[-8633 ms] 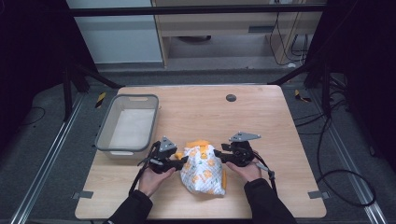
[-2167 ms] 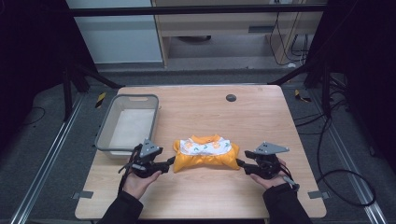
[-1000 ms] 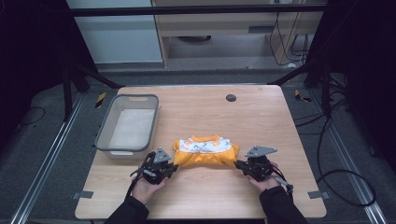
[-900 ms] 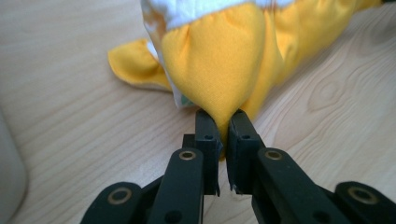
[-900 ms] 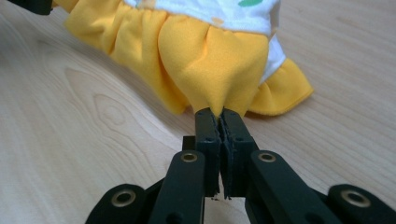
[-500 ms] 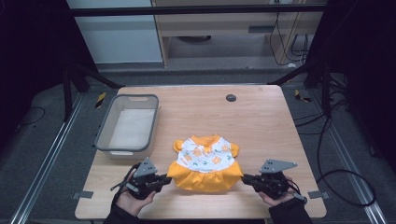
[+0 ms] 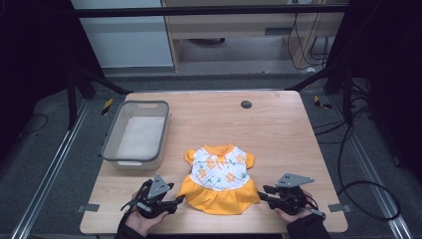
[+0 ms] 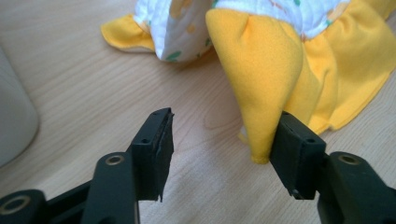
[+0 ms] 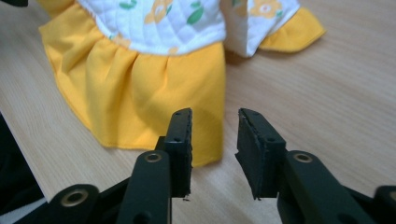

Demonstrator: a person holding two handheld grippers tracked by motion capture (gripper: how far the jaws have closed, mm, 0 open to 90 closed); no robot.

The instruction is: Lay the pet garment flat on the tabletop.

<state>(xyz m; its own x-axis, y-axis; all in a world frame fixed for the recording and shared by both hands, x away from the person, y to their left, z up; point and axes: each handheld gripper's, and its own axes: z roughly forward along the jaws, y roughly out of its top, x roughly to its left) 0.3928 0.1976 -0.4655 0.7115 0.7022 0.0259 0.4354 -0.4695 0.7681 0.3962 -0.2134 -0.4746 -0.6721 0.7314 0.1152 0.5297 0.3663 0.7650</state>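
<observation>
High view: dress [image 7: 219, 180] lies spread flat on table [image 7: 278, 124]. Left gripper [image 7: 175, 201] and right gripper [image 7: 263, 193] jaws just opened, hem released. Spreading looks done; basket [image 7: 112, 149] unused.

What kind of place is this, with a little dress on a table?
Probably a lab or workshop set up for recording. A wooden table stands inside a dark metal frame, loose cables trail over the floor, and a person holds two grippers beside the dress.
</observation>
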